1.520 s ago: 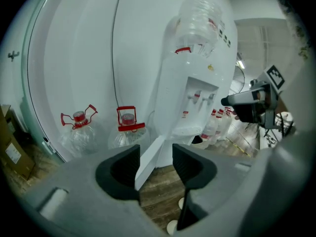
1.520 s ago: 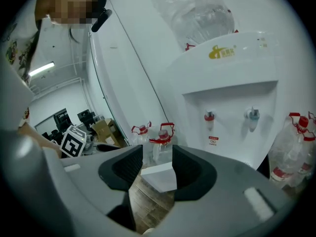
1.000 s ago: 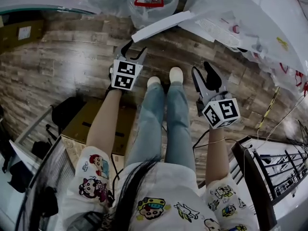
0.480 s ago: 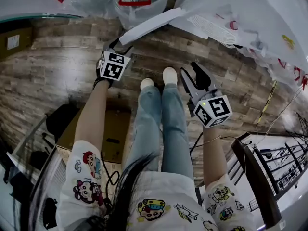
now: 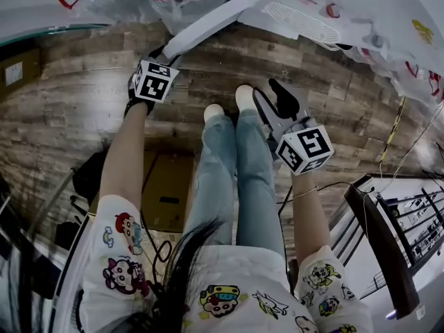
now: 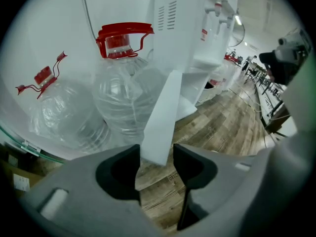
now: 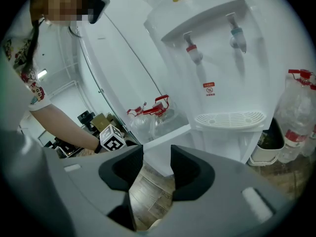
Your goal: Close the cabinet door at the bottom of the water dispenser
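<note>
The edge of the cabinet door (image 6: pixel 160 115) is framed, seemingly untouched, between the jaws of the left gripper (image 6: pixel 155 154) (just narrowed); the right gripper (image 7: pixel 157 158) is held wide, empty.

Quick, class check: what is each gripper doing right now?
Left gripper: jaws apart, just been closing, cabinet door edge between them; whether they grip it cannot be told.
Right gripper: open, nothing between its jaws.

- An office-like workroom is suggested (shared, by the look of it).
- A white water dispenser (image 7: pixel 217 58) is set against the wall, with spare water jugs (image 6: pixel 123 83) stored beside it.
- Wood-pattern flooring (image 5: pixel 76 109) is laid, and a cardboard box (image 5: pixel 166 189) is left on it.
- Long tables (image 6: pixel 260 80) are seen far off.
</note>
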Action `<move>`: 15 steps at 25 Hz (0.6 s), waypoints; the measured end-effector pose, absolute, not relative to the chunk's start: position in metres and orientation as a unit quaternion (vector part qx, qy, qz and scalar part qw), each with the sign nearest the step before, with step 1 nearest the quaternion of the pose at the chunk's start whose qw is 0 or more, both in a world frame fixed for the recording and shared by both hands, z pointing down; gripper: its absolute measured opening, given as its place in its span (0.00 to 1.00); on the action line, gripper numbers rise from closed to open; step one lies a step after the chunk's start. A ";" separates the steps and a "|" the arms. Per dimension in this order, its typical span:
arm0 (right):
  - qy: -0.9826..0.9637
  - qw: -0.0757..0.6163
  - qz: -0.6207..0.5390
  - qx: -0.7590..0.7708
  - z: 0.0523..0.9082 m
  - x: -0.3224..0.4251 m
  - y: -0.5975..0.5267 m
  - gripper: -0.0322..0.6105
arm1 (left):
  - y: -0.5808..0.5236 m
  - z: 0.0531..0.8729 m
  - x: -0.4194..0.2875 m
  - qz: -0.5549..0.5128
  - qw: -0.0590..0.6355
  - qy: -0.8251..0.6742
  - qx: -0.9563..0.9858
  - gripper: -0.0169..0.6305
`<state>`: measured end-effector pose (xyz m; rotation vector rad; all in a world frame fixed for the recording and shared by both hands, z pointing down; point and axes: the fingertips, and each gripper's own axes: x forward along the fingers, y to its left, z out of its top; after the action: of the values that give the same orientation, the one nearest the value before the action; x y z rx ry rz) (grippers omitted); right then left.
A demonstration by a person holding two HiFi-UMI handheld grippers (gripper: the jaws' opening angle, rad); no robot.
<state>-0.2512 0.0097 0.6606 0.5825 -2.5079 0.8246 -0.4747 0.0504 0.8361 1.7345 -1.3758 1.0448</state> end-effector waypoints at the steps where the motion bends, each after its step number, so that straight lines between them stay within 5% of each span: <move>1: -0.904 0.217 0.300 0.214 0.662 -0.249 0.011 0.33 | 0.051 0.836 -0.474 0.404 0.338 -0.529 0.666 0.33; 15: -0.882 0.199 0.321 0.283 0.657 -0.194 0.019 0.32 | 0.086 0.835 -0.401 0.416 0.388 -0.514 0.642 0.29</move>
<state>-0.1942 0.0189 0.6568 0.7924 -2.4656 0.8976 -0.4014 0.0863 0.8352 1.6324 -1.3084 1.0593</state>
